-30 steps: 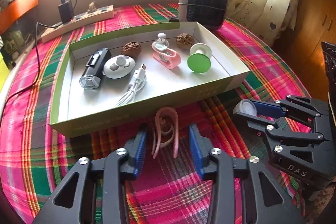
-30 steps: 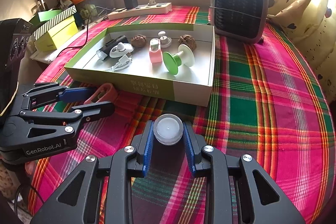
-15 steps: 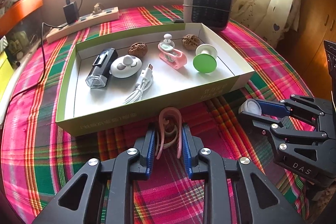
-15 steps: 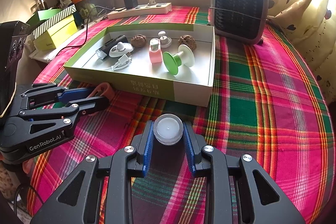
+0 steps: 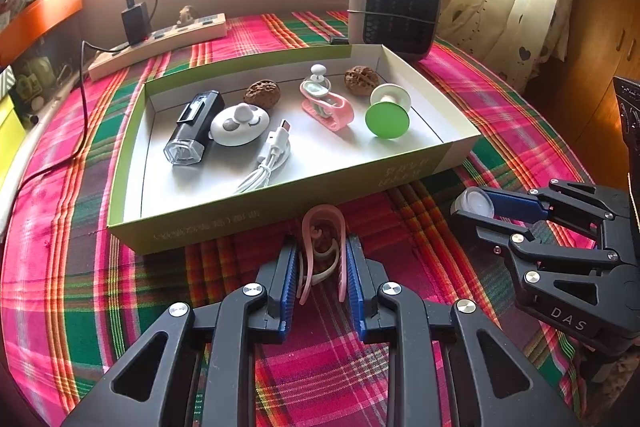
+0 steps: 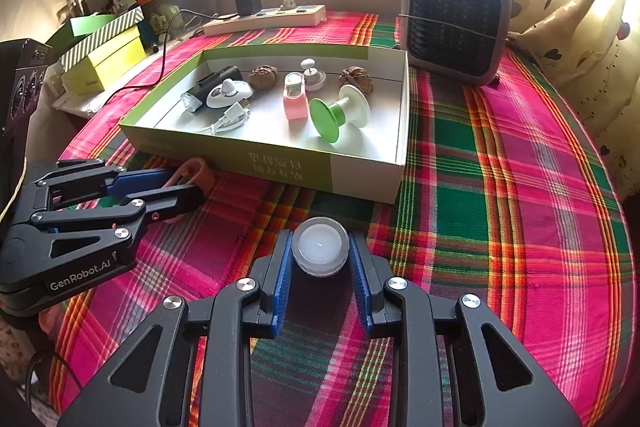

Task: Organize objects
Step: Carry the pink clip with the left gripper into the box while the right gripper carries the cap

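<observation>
A pink hook-shaped clip [image 5: 323,219] stands on the plaid cloth just in front of the green-and-white box [image 5: 280,211]. My left gripper [image 5: 322,247] is shut on it, with both blue pads against its sides. A small round white candle in a clear cup [image 6: 320,251] sits between the pads of my right gripper [image 6: 320,239], which is shut on it. In the left wrist view the right gripper [image 5: 460,207] holds the candle [image 5: 476,201] to the right of the clip. The right wrist view has the left gripper [image 6: 196,183] and clip [image 6: 200,169] at the box's near left corner.
The box holds a black bike light [image 5: 192,135], a white oval gadget [image 5: 238,121], a white cable [image 5: 268,163], two walnuts [image 5: 262,93], a pink clip [image 5: 328,107] and a green spool [image 5: 388,115]. A heater [image 5: 396,15] and power strip [image 5: 160,39] stand behind it.
The left gripper's jaws have come together onto the pink clip, which stood loose between them before. The right gripper and its candle have not moved.
</observation>
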